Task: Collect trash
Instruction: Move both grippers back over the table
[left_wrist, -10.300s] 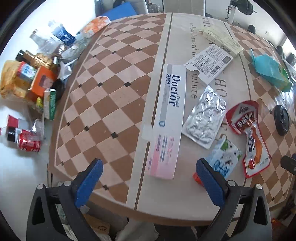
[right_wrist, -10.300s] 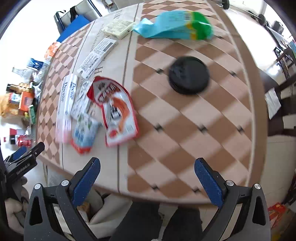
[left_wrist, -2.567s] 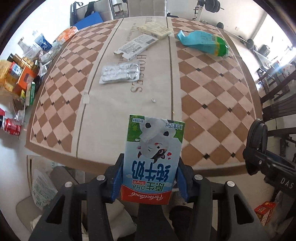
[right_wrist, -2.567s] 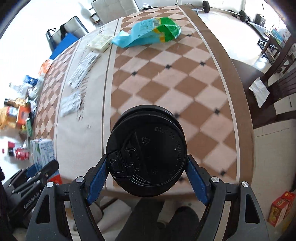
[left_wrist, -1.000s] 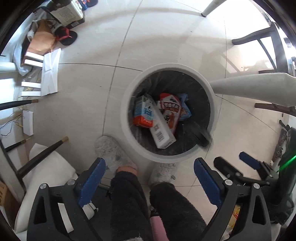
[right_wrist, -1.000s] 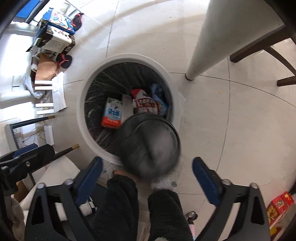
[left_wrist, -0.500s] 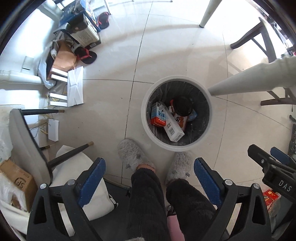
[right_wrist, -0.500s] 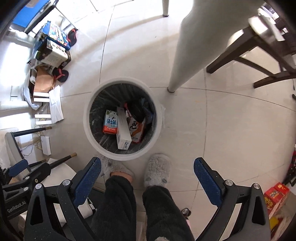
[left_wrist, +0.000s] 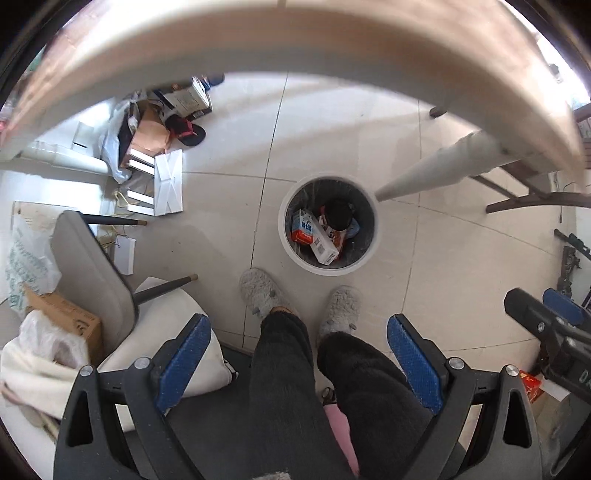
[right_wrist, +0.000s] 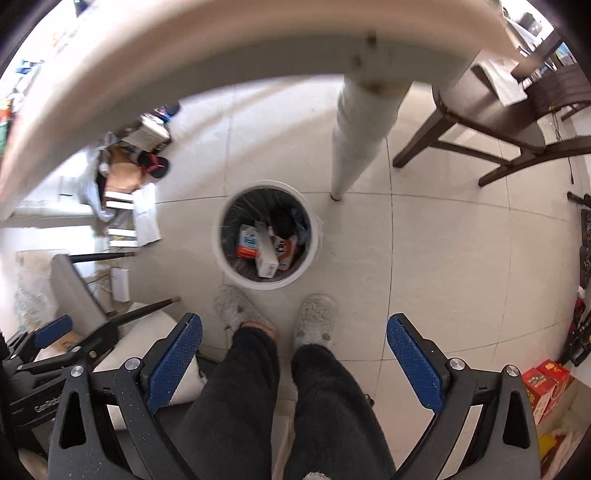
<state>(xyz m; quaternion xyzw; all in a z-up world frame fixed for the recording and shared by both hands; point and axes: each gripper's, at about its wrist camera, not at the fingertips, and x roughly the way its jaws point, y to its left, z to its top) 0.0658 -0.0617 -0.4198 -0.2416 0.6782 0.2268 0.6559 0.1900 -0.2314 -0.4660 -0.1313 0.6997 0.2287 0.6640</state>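
Note:
A round white trash bin stands on the tiled floor below both cameras. Inside lie a milk carton, a long white box, a red snack pouch and a black cup lid. My left gripper hangs open and empty high above the floor. My right gripper is open and empty too, and it also shows at the right edge of the left wrist view.
The table's rim arcs across the top, with a white leg beside the bin. A person's dark-trousered legs and grey slippers stand before it. A grey chair, a wooden chair and floor clutter surround.
Both grippers have risen away from the bin, which looks smaller now. The table's rim has come into view at the top. The black lid lies in the bin.

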